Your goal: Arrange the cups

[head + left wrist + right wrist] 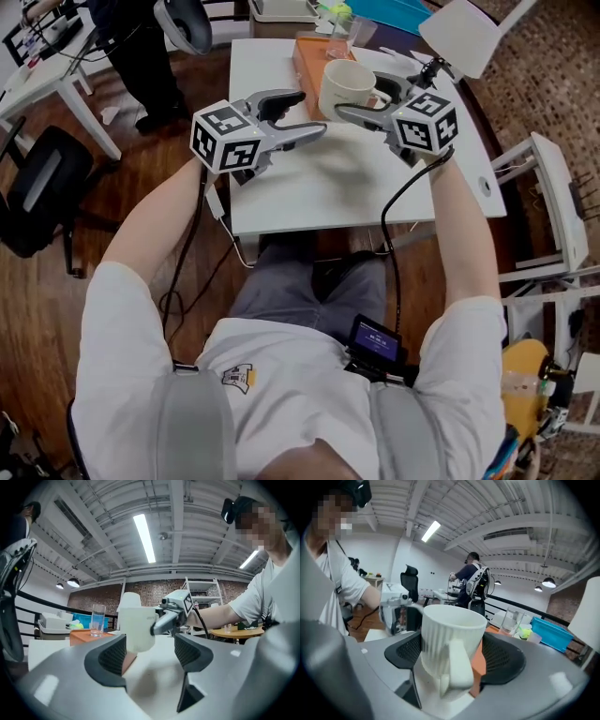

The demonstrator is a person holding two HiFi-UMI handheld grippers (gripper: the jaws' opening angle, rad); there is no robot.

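Observation:
A white ribbed mug (342,84) hangs above the white table (309,192), my right gripper (361,96) shut on its sides. In the right gripper view the mug (450,634) fills the gap between the black pads (501,656), with its handle toward the camera and its body slightly tilted. My left gripper (312,114) is beside it on the left, open with nothing between its jaws. In the left gripper view the held mug (136,627) floats ahead of my left gripper (150,653). A clear glass (98,618) stands on an orange box (309,58) at the table's far side.
A blue bin (553,632) and a white tray sit beyond the orange box. A white chair (469,33) stands at the far right of the table and a white rack (553,216) to its right. A black office chair (37,187) and a standing person (141,47) are at left.

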